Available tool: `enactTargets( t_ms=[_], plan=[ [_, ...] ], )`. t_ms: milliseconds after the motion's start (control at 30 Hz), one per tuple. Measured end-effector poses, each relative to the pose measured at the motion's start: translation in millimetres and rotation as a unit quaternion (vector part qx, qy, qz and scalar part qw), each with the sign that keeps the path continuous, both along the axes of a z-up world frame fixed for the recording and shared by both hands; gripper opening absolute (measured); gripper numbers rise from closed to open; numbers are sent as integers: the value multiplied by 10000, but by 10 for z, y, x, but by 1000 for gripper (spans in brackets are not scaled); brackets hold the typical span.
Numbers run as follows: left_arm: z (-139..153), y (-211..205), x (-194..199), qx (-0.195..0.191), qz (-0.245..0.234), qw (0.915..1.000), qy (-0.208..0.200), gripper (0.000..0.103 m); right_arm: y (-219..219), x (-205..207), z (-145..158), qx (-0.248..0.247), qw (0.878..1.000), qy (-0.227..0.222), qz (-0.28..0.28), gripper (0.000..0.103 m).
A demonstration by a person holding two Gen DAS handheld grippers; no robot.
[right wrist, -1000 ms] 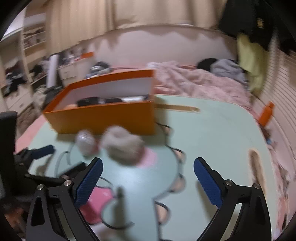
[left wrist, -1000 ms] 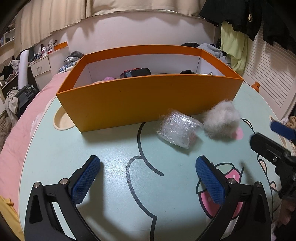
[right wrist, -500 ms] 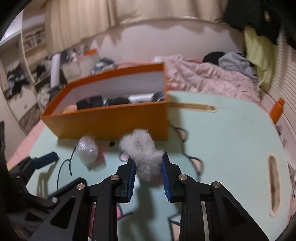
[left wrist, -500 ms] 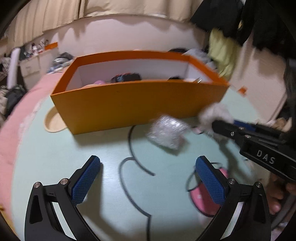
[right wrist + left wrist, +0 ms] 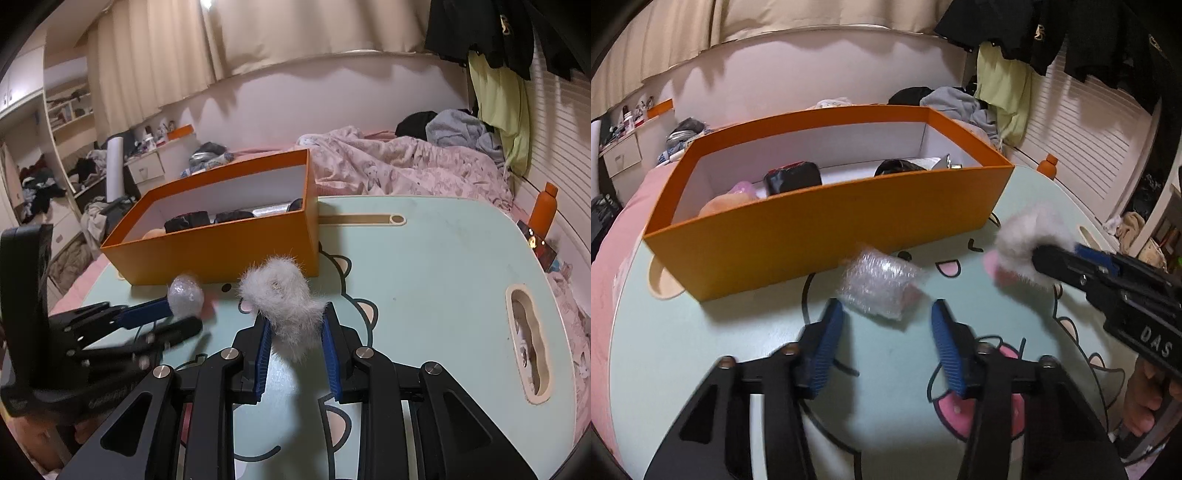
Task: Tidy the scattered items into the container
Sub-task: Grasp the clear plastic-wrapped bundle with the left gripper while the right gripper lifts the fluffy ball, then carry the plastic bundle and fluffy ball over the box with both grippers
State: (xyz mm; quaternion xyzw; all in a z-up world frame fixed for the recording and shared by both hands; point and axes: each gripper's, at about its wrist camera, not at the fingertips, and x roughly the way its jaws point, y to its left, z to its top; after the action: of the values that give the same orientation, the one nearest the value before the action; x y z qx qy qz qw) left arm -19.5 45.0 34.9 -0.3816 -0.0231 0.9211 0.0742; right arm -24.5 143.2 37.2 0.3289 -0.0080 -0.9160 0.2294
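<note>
Covering surface: mint cartoon tabletop (image 5: 443,258) | room: bed (image 5: 406,170), curtains (image 5: 258,37)

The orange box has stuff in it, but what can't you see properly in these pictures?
- Orange box: in both wrist views its front wall hides the floor and the lower parts of the dark items inside.
- Bubble-wrap bundle: left wrist view, blurred; the wrap hides its contents.
- Left gripper: motion blur hides whether its pads touch the bundle.
- Fluffy white piece: right wrist view, the right gripper covers its lower end.
</note>
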Motion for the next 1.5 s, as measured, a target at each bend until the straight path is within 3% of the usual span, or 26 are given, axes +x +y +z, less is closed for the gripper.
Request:
enactTargets(
  t_ms=[33, 467, 700, 833, 867, 933, 1033, 1100, 1167, 1300, 1367, 1500],
  plan=[
    [0, -10, -16, 21, -1, 10000, -12, 6, 3, -1, -2, -9, 10000, -4, -3, 25],
    [346, -278, 346, 772, 71, 9945, 705, 6, -22, 82, 34, 53, 9998, 179, 71, 25],
    [788, -440, 397, 658, 112, 9898, 1255, 6, -200, 84, 205, 97, 9986, 402, 326, 25],
    [764, -489, 343, 659, 67, 9927, 1007, 8, -251, 108, 262, 64, 9983, 484, 330, 25],
    [689, -486, 333, 721, -33, 9943, 785, 11, -255, 123, 254, 63, 9982, 491, 345, 25],
    [513, -471, 285, 909, -171, 9950, 387, 36, -255, 143, 207, 73, 9983, 445, 360, 25],
    [317, -388, 245, 978, -103, 9949, 203, 63, -204, 129, 166, 11, 9989, 352, 310, 25],
    [241, -305, 208, 1011, -144, 9946, 195, 69, -151, 119, 169, -55, 9991, 332, 254, 25],
    [188, -216, 156, 821, -154, 9964, 165, 69, -112, 117, 170, -99, 9992, 327, 209, 25],
    [25, -13, -3, 57, -78, 9999, 28, 69, -70, 109, 149, -152, 9993, 278, 175, 25],
    [-26, 21, -50, -39, -148, 9998, -93, 31, -72, 117, 134, -141, 9994, 266, 192, 25],
    [40, -75, 46, 223, -136, 9996, 99, 32, -91, 131, 129, -112, 9993, 266, 222, 25]
  ],
)
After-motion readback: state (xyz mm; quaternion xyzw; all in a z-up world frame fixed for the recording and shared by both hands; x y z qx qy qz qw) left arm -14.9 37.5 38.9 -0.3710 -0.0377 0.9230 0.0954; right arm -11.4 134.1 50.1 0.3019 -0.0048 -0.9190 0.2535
